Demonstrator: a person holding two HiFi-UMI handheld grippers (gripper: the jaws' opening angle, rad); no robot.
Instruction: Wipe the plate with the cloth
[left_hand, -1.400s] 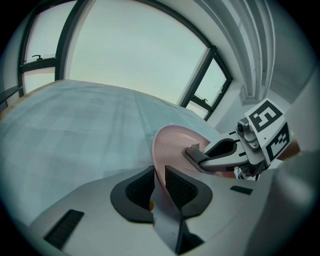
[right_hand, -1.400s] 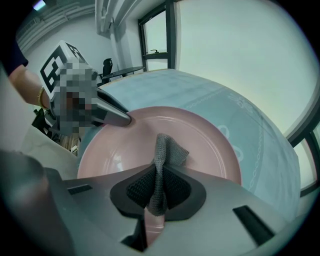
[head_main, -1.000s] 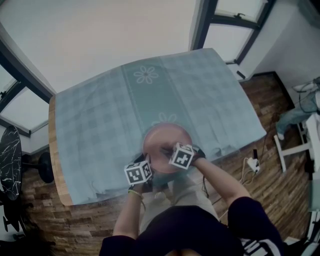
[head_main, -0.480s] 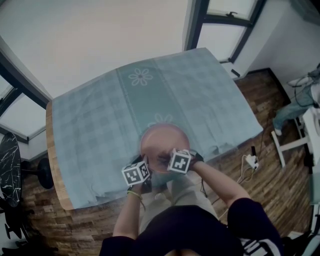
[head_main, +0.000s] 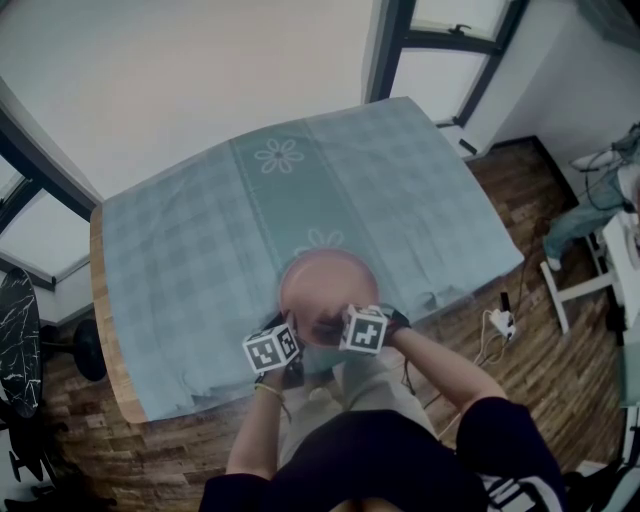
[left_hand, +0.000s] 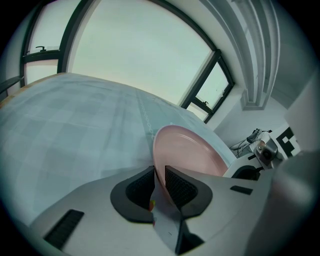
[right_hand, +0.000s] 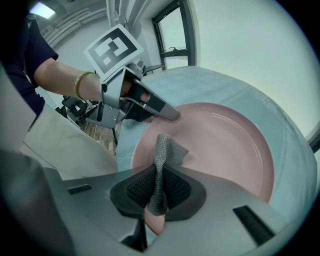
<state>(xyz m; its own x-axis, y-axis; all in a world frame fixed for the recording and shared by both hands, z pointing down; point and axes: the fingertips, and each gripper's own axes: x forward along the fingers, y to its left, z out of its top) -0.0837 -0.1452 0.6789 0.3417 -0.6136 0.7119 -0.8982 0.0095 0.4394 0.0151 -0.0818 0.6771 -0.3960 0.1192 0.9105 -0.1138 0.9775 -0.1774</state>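
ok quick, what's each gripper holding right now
left gripper: shut on the rim of the pink plate
right gripper: shut on the grey cloth

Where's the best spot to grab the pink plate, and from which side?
Pinch the plate by its thin near rim, coming edge-on from the person's side, as the left gripper does: it is wide and shallow, so only the edge fits between jaws.

A pale blue-green checked tablecloth (head_main: 200, 250) with flower motifs covers the surface, whose wooden edge (head_main: 108, 320) shows at the left. Around it lies a dark wood-plank floor (head_main: 540, 375), with a white power strip (head_main: 497, 323) on it. Dark-framed windows (head_main: 450, 60) stand beyond, beside a white wall (head_main: 180, 70).
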